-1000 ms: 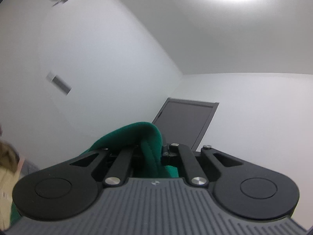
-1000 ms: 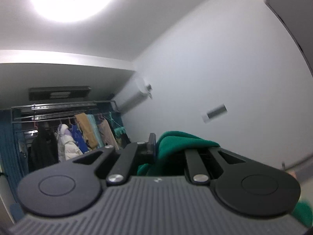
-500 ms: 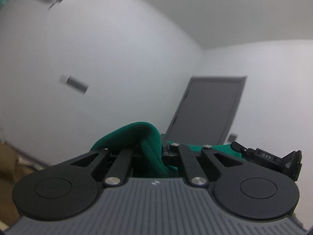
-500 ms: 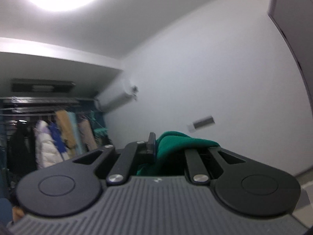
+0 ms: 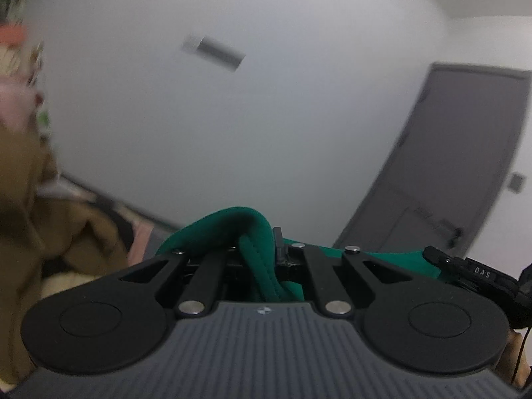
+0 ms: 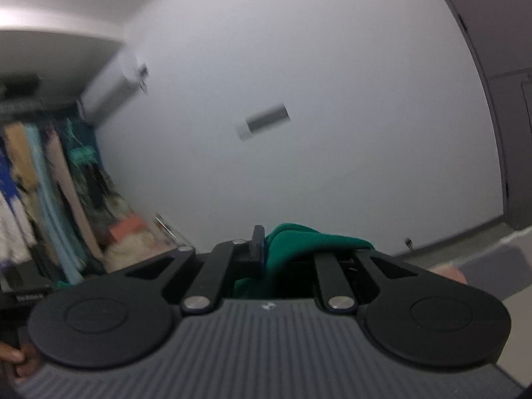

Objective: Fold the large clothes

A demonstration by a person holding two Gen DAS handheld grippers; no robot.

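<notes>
Low in the centre of both wrist views, we see our two black two-finger grippers, each clenched on a bunched fold of thick green knit garment (image 5: 256, 232). Our left gripper (image 5: 266, 249) pinches a rolled hem; a strip of the same cloth runs toward the lower right, where part of our right-hand tool shows. Our right gripper (image 6: 282, 249) clamps another bunch. Behind stand a white wall (image 5: 266, 116), a grey door (image 5: 449, 166) at right, and a blurred rack of hanging clothes (image 6: 50, 183) at left. No folding surface is visible. To fold well, we judge both grips should stay firm and level, keeping the edge between them taut while laying it down.
</notes>
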